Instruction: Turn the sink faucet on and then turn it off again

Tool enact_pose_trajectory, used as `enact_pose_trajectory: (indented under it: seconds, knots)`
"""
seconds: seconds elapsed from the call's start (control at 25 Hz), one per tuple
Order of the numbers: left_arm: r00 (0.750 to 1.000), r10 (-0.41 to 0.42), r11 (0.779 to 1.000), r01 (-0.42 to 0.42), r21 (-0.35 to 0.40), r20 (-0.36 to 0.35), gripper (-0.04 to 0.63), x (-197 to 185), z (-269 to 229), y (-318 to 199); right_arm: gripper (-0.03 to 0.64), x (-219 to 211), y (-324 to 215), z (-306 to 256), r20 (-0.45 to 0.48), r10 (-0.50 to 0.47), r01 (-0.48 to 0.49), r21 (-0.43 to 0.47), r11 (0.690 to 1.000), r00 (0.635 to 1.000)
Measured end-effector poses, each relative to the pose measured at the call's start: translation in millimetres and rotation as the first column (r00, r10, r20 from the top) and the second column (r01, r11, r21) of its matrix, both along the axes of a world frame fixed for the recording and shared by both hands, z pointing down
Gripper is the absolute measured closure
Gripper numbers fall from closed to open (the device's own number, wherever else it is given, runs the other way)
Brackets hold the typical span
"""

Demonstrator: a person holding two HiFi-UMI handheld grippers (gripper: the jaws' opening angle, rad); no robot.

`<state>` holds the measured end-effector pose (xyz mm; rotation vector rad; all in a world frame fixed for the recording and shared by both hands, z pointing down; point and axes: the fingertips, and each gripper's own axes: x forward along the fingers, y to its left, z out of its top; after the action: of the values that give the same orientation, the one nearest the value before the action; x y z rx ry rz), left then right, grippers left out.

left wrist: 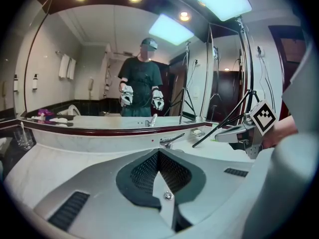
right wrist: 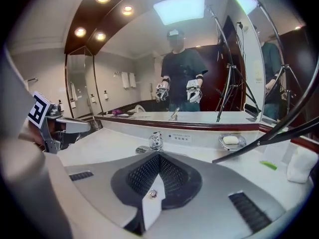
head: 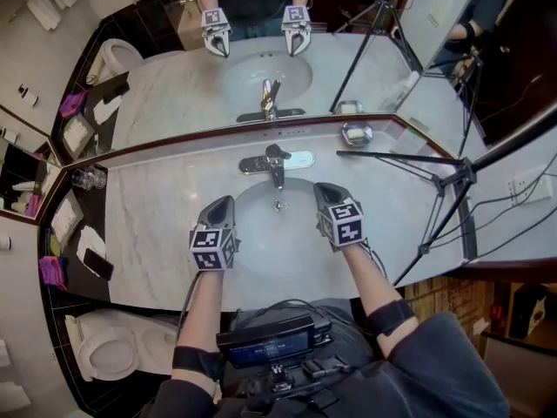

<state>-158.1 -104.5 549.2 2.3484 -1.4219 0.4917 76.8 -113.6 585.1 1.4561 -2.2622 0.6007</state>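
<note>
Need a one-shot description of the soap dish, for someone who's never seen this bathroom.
On the white marble counter below the wall mirror, find the chrome faucet behind the oval sink basin. Right of it, against the mirror's foot, sits a small shiny metal soap dish. It alone holds a white bar of soap.

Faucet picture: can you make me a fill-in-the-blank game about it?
The left gripper and the right gripper both have their jaws ____.
The faucet stands at the back of the white ____.
In the head view, the soap dish sits to the faucet's ____.
Missing words: shut; sink; right.
</note>
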Motion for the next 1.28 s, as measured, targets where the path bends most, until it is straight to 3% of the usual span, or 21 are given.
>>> enact_pose_trajectory:
  seconds: [0.6,0.84,0.96,1.08,1.16,1.28]
  knots:
    - [1.000,0.016,1.000,-0.016,-0.001,0.001,0.595,4,0,3,0.595,-8,0,1,0.023,-0.011,0.010,0.019,1.000,1.000]
    - [1.000,0.013,1.000,-0.013,-0.006,0.001,0.595,4,1,1,0.589,-14,-20,-11,-0.096,-0.050,0.057,0.069,0.996,0.994]
    - [1.000,0.013,1.000,-0.013,-0.009,0.003,0.595,4,3,-1,0.539,-21,-33,-11,-0.178,-0.110,0.125,0.079,0.989,0.978]
    - [1.000,0.011,1.000,-0.011,-0.016,0.001,0.595,3,5,-2,0.474,-31,-47,-10,-0.271,-0.188,0.216,0.078,0.973,0.944]
    - [1.000,0.008,1.000,-0.008,-0.018,-0.001,0.595,3,7,-4,0.449,-37,-57,-5,-0.362,-0.251,0.298,0.078,0.951,0.898]
    - [1.000,0.002,1.000,-0.002,-0.022,-0.002,0.595,1,10,-7,0.398,-50,-71,3,-0.537,-0.348,0.448,0.063,0.892,0.768]
